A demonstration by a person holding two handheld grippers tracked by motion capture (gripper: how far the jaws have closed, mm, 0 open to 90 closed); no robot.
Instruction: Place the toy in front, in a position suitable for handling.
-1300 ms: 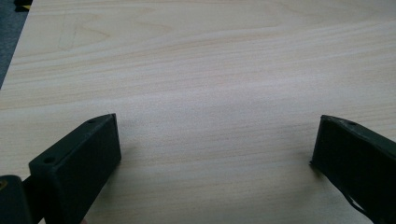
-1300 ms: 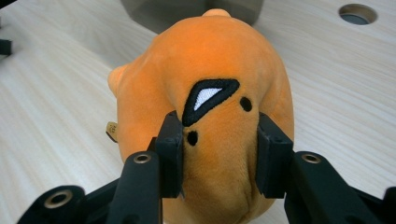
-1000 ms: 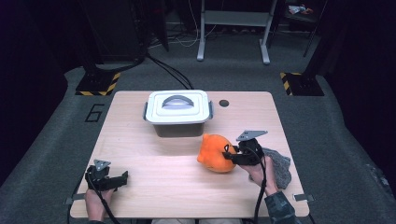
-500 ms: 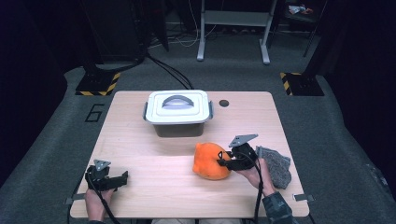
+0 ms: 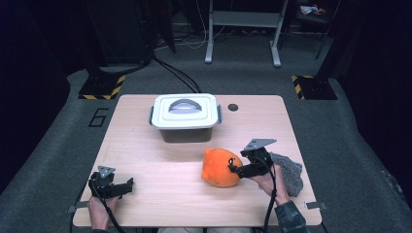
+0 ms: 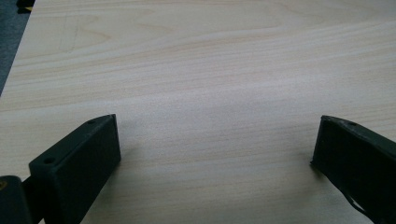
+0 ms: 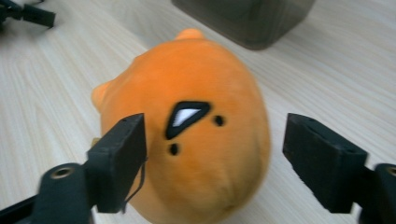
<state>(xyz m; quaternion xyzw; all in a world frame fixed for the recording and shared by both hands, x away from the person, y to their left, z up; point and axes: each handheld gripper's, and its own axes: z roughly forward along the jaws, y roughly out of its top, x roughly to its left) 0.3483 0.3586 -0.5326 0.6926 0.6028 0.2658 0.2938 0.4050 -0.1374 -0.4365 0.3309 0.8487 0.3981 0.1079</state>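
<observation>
Straddling the orange plush toy (image 5: 221,167) with my right tool (image 5: 235,167), I've just been spreading its jaws, and the pads stand off both flanks. It lies near the worktop's (image 5: 145,145) front edge, right of centre, directly ahead of that tool; my left tool (image 5: 130,185) waits agape by the front left corner.

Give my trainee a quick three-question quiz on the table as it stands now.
1. True or false: the lid sits on the grey box.
2. The orange plush toy lies: A) inside the box, B) on the table, C) on the floor?
3. What lies behind the right gripper?

Key: 1 true. 2 B, between the right gripper's open jaws, which have just been opening. 3 A grey cloth.
</observation>
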